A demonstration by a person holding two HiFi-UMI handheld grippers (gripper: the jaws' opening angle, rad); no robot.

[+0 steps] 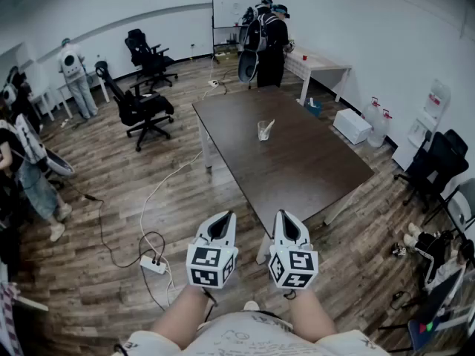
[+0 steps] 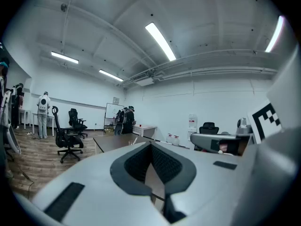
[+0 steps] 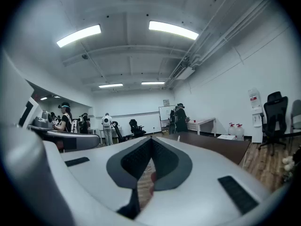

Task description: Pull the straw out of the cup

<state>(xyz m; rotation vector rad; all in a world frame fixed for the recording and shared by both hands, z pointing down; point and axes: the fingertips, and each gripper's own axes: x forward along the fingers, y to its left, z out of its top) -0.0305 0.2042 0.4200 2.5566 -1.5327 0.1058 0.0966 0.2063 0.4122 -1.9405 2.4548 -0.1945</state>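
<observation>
No print can be read (all too small).

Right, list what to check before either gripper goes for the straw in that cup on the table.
1. Cup standing on the table: ok, it is near the middle.
2. Straw in the cup: ok, it sticks out of the top.
3. Left gripper empty: ok, fingers together with nothing between them.
4. Right gripper empty: ok, fingers together with nothing between them.
5. Fingers open for a grasp: not ok, both grippers are shut.
6. Cup within reach: not ok, both grippers sit short of the table's near corner, with the cup well beyond.
</observation>
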